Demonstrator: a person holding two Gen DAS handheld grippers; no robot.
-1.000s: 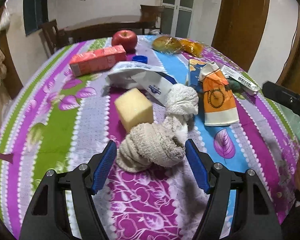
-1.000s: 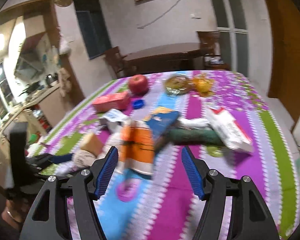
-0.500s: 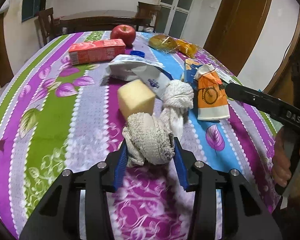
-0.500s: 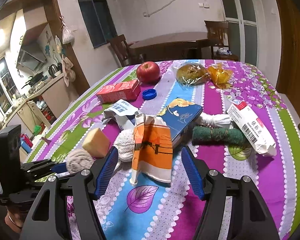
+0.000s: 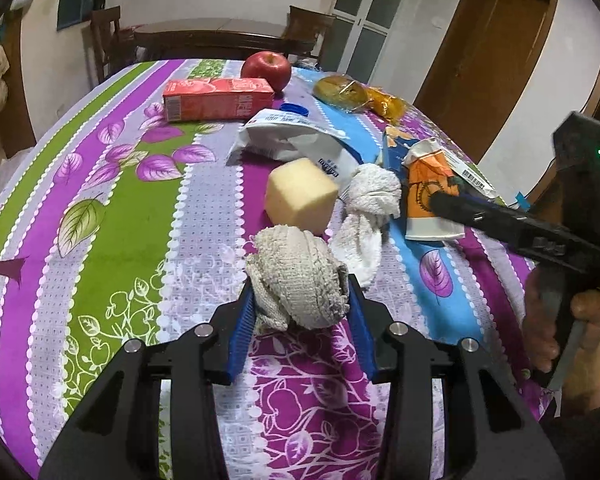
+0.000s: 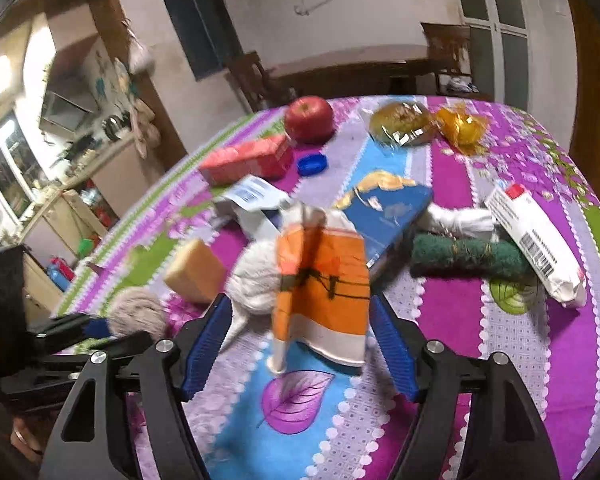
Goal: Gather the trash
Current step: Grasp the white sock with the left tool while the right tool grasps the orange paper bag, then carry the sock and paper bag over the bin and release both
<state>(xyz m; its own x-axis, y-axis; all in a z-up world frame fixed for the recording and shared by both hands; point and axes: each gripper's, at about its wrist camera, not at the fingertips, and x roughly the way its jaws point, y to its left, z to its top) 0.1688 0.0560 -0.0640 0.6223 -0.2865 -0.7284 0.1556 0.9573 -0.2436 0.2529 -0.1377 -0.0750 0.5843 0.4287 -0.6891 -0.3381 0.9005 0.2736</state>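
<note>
My left gripper [image 5: 300, 304] is shut on a grey balled-up rag [image 5: 298, 282] and holds it just above the flowered tablecloth [image 5: 120, 240]. It also shows in the right wrist view [image 6: 138, 314]. My right gripper [image 6: 300, 344] is open, its jaws on either side of a crushed orange-and-white paper cup [image 6: 322, 286] that lies on the cloth. The cup also shows in the left wrist view [image 5: 430, 196], partly behind the right gripper's finger. A white knotted rag [image 5: 370, 208] lies between the cup and a yellow sponge block [image 5: 300, 194].
Further back lie a torn white wrapper [image 5: 288, 138], a red carton [image 5: 216, 98], an apple [image 5: 266, 68], a blue cap [image 6: 312, 164], wrapped buns [image 6: 404, 122], a blue packet [image 6: 384, 210], a green scouring pad [image 6: 468, 258] and a white barcode pack [image 6: 536, 240].
My left gripper closed on the grey rag and lifted it slightly. My right gripper moved forward and down until its open jaws flank the orange cup.
</note>
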